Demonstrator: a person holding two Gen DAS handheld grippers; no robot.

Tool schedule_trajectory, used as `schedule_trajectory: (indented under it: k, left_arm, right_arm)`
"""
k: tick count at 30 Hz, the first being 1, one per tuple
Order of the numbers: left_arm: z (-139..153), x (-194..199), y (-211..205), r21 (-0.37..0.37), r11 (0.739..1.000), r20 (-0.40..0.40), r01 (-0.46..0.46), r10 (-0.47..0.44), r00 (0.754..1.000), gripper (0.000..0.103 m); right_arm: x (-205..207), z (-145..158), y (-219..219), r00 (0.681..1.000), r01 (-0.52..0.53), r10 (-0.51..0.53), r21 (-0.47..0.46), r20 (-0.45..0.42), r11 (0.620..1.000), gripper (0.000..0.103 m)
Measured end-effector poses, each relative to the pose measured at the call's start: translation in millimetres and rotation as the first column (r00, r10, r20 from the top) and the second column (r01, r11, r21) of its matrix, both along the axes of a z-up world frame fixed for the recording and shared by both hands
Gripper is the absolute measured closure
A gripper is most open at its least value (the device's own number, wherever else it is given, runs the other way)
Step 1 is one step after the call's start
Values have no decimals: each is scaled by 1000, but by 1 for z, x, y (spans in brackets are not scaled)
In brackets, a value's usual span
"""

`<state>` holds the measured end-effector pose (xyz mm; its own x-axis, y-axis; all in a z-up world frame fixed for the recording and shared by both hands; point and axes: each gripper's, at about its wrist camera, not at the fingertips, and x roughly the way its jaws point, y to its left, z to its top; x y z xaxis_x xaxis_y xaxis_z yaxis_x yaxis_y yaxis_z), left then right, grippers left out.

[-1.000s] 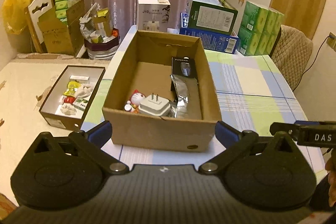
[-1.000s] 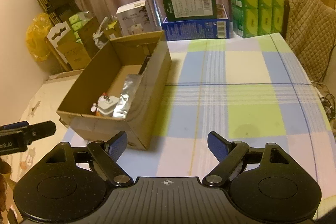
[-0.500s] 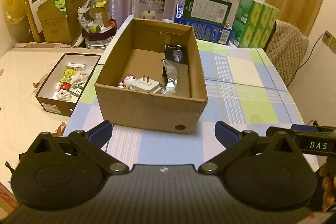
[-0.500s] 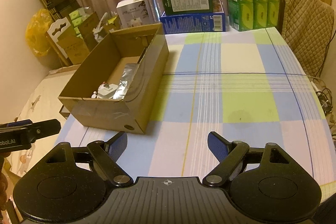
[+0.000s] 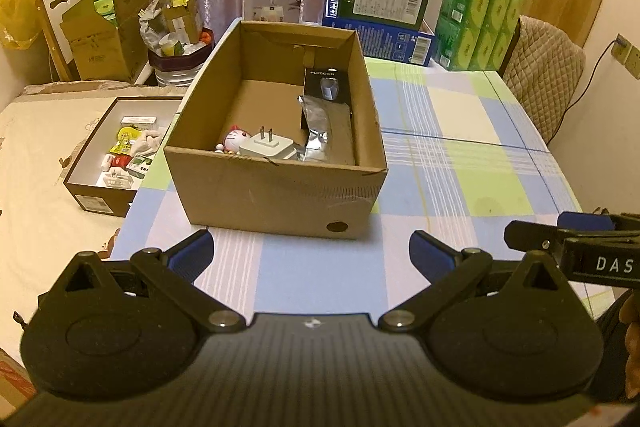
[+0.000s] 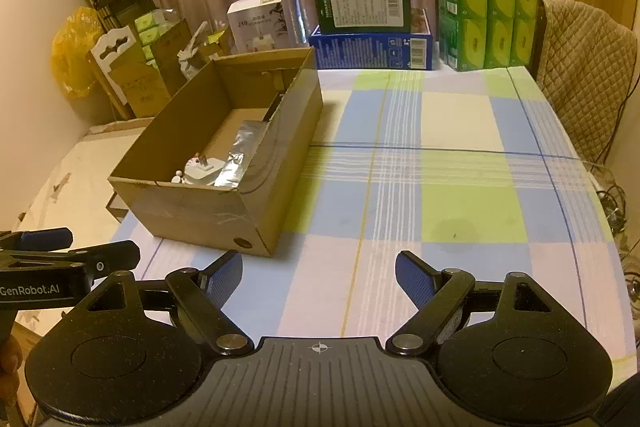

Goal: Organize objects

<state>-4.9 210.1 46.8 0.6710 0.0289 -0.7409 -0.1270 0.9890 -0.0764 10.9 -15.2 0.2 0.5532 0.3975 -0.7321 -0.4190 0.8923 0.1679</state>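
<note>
Both tongs — left (image 5: 310,255), right (image 6: 319,277) — gape released before the cardboard box (image 5: 276,193), stacked cartons (image 5: 380,15) behind it.

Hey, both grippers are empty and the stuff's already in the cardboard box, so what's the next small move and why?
Probably just park both. The left gripper and right gripper are open, holding nothing, short of the cardboard box. The charger, foil pouch and black box already lie inside it.

Left gripper (image 5: 311,253) fingers (image 5: 191,254) spread, empty, near cardboard box (image 5: 276,195) holding charger (image 5: 267,148), foil pouch (image 5: 317,133).
</note>
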Motion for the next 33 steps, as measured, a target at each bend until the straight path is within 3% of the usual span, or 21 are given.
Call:
schedule_trajectory:
  k: [33]
  left_arm:
    - [-4,4,-6,43,999,-5,11,-11,1000,1]
  right_arm:
    - [4,-6,-1,1000,-3,3,-8,-10,1000,22]
